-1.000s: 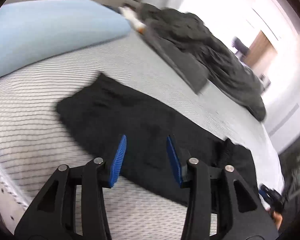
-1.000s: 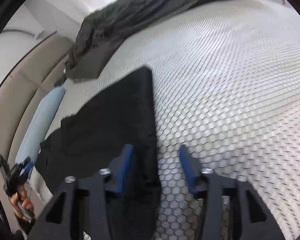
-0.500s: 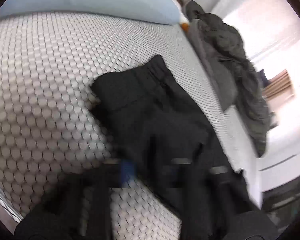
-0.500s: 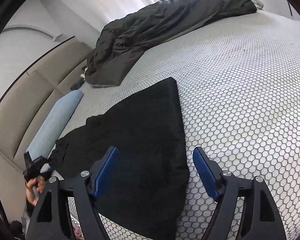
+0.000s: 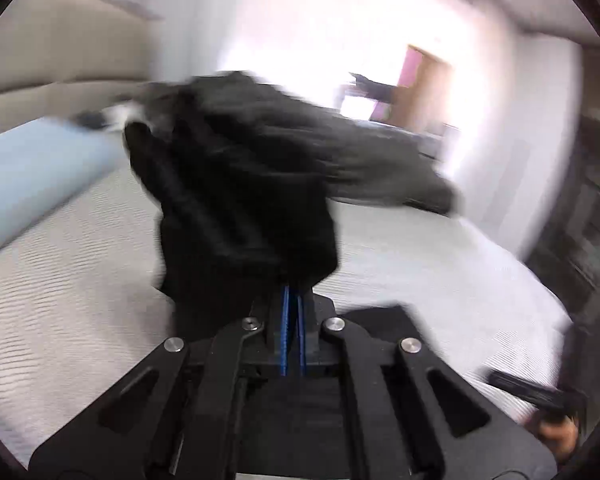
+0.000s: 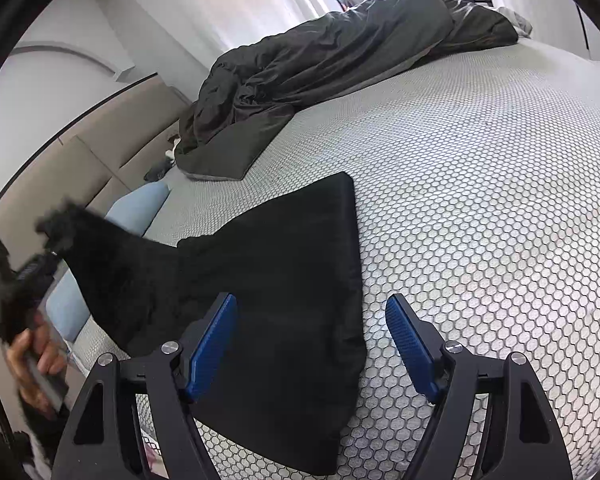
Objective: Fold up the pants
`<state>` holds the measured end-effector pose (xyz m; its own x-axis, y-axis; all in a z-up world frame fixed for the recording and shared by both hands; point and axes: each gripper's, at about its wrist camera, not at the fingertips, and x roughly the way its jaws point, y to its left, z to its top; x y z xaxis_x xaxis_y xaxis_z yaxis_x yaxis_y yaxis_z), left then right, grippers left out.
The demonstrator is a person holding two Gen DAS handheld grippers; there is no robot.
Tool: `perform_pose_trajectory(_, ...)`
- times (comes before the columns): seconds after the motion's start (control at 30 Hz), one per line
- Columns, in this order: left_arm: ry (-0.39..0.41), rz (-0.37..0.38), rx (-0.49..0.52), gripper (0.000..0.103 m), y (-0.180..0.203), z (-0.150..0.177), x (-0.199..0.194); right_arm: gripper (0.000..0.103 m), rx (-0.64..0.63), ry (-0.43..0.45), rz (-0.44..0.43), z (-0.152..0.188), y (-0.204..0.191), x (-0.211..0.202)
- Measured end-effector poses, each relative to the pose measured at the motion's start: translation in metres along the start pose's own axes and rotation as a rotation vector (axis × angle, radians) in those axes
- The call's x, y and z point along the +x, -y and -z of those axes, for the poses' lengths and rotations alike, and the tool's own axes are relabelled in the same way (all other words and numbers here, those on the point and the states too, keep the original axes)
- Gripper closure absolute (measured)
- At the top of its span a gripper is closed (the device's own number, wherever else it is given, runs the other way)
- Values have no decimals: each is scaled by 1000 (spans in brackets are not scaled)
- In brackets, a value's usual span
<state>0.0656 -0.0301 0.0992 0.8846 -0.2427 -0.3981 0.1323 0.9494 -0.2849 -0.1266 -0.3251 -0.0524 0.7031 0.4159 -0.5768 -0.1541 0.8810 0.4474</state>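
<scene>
Left wrist view: the left claw (image 5: 293, 300) was clamped on a bunched end of the black pants (image 5: 236, 208), its blue pads pressed together with cloth pinched between them and the fabric lifted clear of the bed (image 5: 440, 280). The frame was heavily blurred. The raised cloth hung directly ahead of the claw and hid much of the blue pillow (image 5: 40, 172) and the dark duvet (image 5: 380, 164) behind it. At the lower right edge a hand (image 5: 556, 432) on the other tool was just visible.

Right wrist view: the right claw (image 6: 312, 344) stood wide open and held nothing, its jaws having just spread, hovering over the near part of the pants (image 6: 284, 280). The garment's long axis ran from the near edge of the bed (image 6: 480, 200) away toward the far flat end, while its left portion rose in a slope to the left claw (image 6: 40, 260), gripped by a hand (image 6: 32, 356) at the frame's left edge. The right claw was judged the nearer to the flat, still-resting part; the left one already carried the raised end, likely to be brought over that long axis.

Only this view showed the pants' full outline and the honeycomb sheet; only the left view showed the pinch itself.
</scene>
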Motion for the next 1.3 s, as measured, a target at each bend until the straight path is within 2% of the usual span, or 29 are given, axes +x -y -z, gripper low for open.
perform_pose_trajectory(0.03, -23, 68, 30, 100, 27, 8, 7, 25, 11, 6, 3, -1, 2, 0)
perform_pose_trajectory(0.1, -115, 239, 96, 85, 73, 37, 32, 25, 30, 10, 11, -1, 9, -2)
perform_pose_trajectory(0.13, -207, 358, 148, 57, 93, 58, 50, 25, 36, 12, 15, -1, 12, -3)
perform_pose_trajectory(0.17, -300, 441, 186, 44, 107, 81, 65, 25, 39, 11, 20, -1, 15, -4)
perform_pose_trajectory(0.2, -364, 457, 213, 45, 114, 97, 76, 25, 43, 9, 30, 0, 19, -6)
perform_pose_trajectory(0.23, -416, 428, 229, 45, 118, 113, 85, 25, 52, 8, 45, 1, 24, -6)
perform_pose_trajectory(0.27, -440, 395, 243, 45, 118, 123, 89, 25, 64, 6, 55, 2, 28, -7)
perform_pose_trajectory(0.3, -441, 395, 249, 45, 116, 126, 89, 25, 78, 3, 61, 3, 32, -8)
perform_pose_trajectory(0.37, -408, 424, 228, 45, 105, 120, 80, 25, 105, -4, 68, 4, 38, -11)
perform_pose_trajectory(0.47, -330, 421, 181, 44, 69, 94, 56, 25, 104, -6, 39, 6, 38, -15)
perform_pose_trajectory(0.5, -311, 413, 170, 42, 68, 83, 58, 25, 92, -12, 12, 8, 36, -16)
perform_pose_trajectory(0.53, -290, 392, 158, 39, 59, 73, 60, 25, 87, -18, -13, 9, 34, -16)
perform_pose_trajectory(0.6, -247, 301, 132, 39, 33, 54, 67, 26, 88, -37, -86, 11, 29, -13)
perform_pose_trajectory(0.67, -240, 210, 84, 39, 5, 44, 76, 28, 102, -67, -178, 12, 22, -8)
perform_pose_trajectory(0.73, -248, 158, 26, 39, -21, 40, 85, 28, 126, -108, -262, 14, 16, 2)
perform_pose_trajectory(0.8, -271, 114, -40, 39, -45, 40, 95, 29, 137, -135, -288, 15, 10, 11)
perform_pose_trajectory(0.9, -320, 58, -99, 39, -74, 45, 111, 32, 131, -154, -260, 14, 0, 22)
perform_pose_trajectory(0.97, -337, 43, -109, 39, -88, 49, 115, 35, 154, -165, -257, 15, 0, 25)
perform_pose_trajectory(1.03, -344, 35, -109, 39, -96, 52, 119, 35, 170, -154, -290, 13, -1, 24)
perform_pose_trajectory(1.17, -346, 23, -81, 39, -107, 57, 117, 35, 229, -157, -439, 13, -2, 22)
perform_pose_trajectory(1.23, -342, 25, -67, 39, -107, 59, 103, 35, 221, -159, -435, 12, -4, 24)
perform_pose_trajectory(1.3, -340, 25, -53, 39, -104, 58, 102, 36, 194, -171, -369, 11, -7, 32)
